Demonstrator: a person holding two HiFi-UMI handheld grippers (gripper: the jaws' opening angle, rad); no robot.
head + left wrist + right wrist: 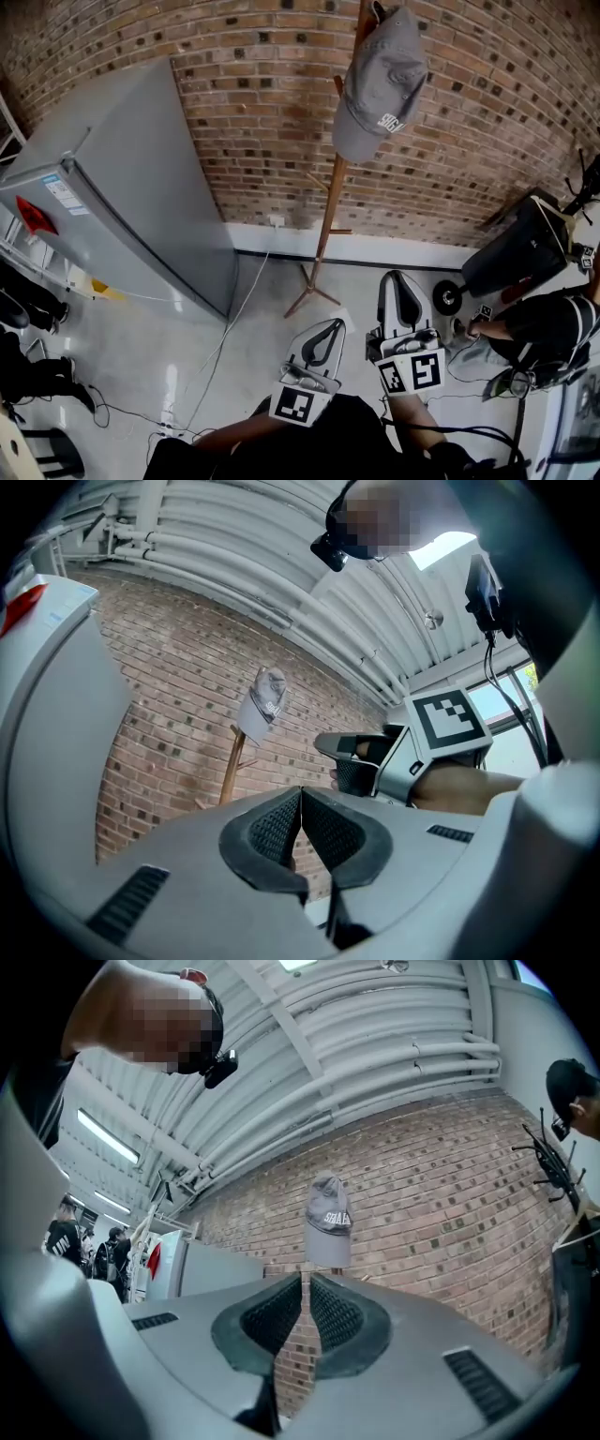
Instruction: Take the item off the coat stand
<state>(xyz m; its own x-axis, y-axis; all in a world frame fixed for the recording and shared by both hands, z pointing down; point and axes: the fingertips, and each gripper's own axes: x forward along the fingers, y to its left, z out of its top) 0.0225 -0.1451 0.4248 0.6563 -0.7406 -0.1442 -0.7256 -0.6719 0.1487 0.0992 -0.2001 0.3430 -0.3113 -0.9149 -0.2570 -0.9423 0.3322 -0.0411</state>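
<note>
A grey cap [382, 80] hangs on the top of a wooden coat stand [328, 220] in the upper right of centre in the head view, its peak pointing down. The stand stands just in front of a brick wall [253, 112], with its spread feet on the pale floor [141, 347] close to the white skirting board [375, 246].

Both grippers sit low in the frame, well apart from the cap. The left gripper [337, 324] has its fingers pressed together with nothing between them. The right gripper [398, 276] is just beside it and a little further up the frame, and its fingers are also closed and empty. In the right gripper view the cap [328, 1227] shows directly above the closed tips [306, 1277]. In the left gripper view it [265, 700] lies up and to the left of the tips [300, 789].

A grey fridge [122, 206] fills the left side, and its near corner edge comes close to the stand's feet. A cable [234, 319] crosses the open strip of floor between them. A crouching person [544, 328] crowds the right edge.
</note>
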